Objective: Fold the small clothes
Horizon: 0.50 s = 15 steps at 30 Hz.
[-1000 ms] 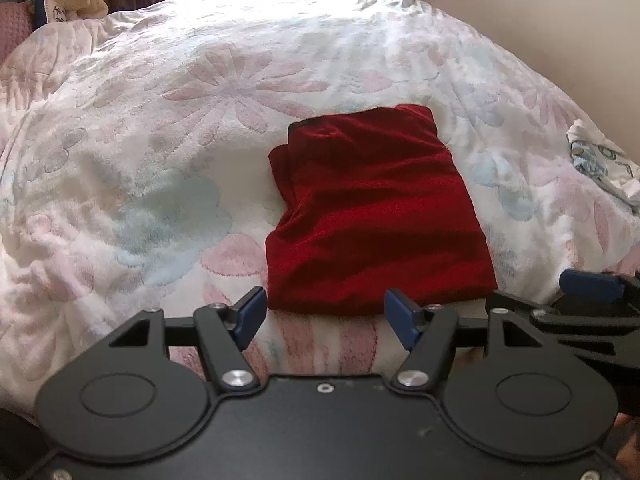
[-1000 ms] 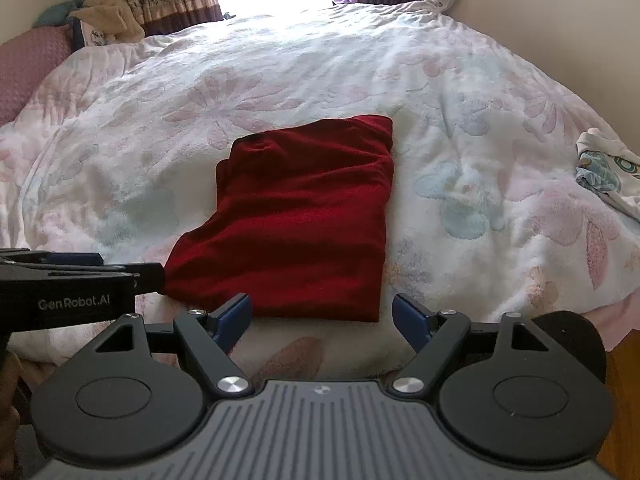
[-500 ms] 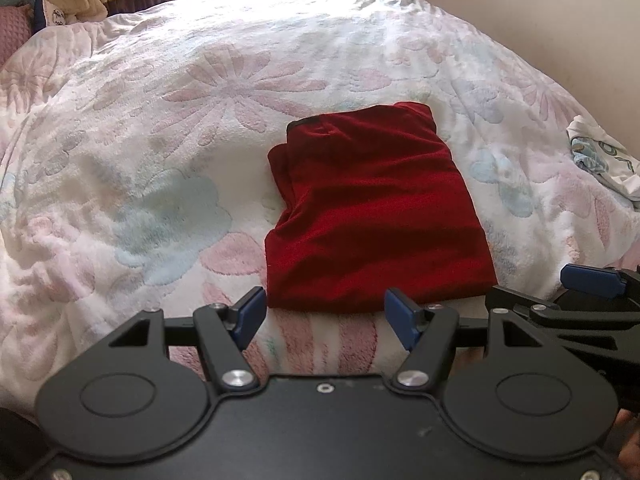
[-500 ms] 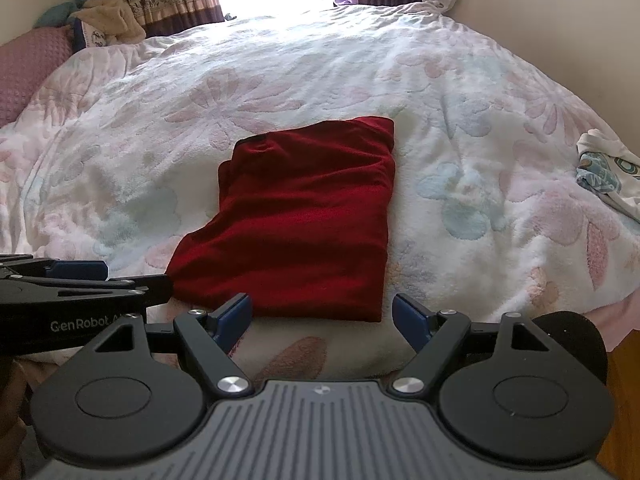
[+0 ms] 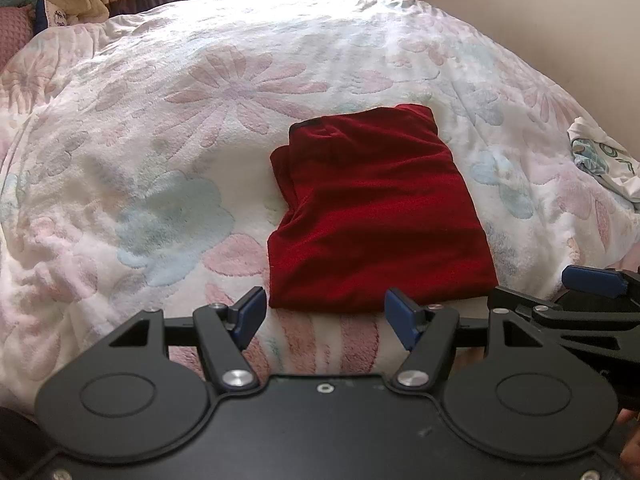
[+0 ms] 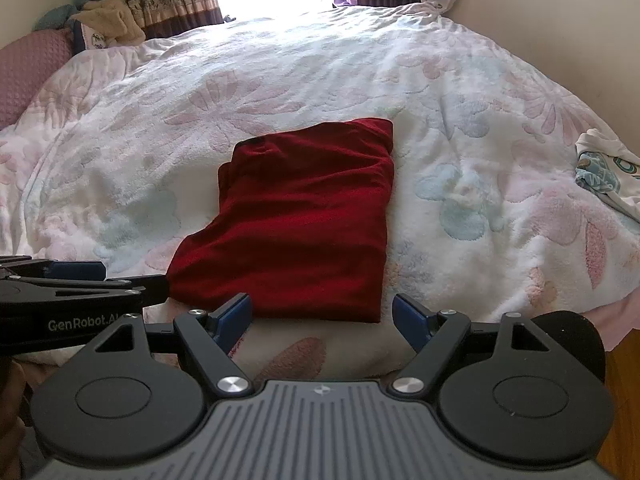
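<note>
A dark red garment (image 5: 376,216) lies folded flat on the floral bedspread (image 5: 168,168); it also shows in the right wrist view (image 6: 296,220). My left gripper (image 5: 325,320) is open and empty, hovering just short of the garment's near edge. My right gripper (image 6: 322,320) is open and empty too, at the same near edge, a little to the right. Each gripper shows at the side of the other's view.
A white printed garment (image 6: 608,172) lies crumpled at the bed's right edge, also in the left wrist view (image 5: 600,160). Pillows and a beige cloth (image 6: 108,16) sit at the far left by the curtains. A wall (image 6: 560,20) runs along the right.
Both grippers have shifted very slightly; the red garment sits a touch higher in the left view. The garment itself has not moved.
</note>
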### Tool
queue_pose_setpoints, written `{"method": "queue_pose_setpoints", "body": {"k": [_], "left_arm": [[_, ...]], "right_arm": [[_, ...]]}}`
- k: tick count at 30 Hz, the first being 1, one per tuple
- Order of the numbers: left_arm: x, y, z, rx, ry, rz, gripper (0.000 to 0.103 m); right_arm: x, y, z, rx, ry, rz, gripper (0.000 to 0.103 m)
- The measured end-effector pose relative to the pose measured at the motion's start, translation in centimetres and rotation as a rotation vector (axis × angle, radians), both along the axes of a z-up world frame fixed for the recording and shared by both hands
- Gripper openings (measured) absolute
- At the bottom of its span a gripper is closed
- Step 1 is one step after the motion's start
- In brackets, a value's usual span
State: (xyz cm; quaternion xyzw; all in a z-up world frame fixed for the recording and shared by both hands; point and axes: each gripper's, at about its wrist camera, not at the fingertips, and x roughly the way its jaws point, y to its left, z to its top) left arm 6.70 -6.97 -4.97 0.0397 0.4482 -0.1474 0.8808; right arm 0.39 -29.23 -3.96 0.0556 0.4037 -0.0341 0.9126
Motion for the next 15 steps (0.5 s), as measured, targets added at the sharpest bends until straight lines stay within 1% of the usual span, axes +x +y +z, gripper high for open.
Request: {"method": "queue_pose_setpoints", "body": {"k": [15], "left_arm": [[-0.05,0.00,0.04,0.006,-0.003,-0.001,0.067]], "right_arm": [[-0.08,0.16,0.11,0.001,0.001,0.000,0.094]]}}
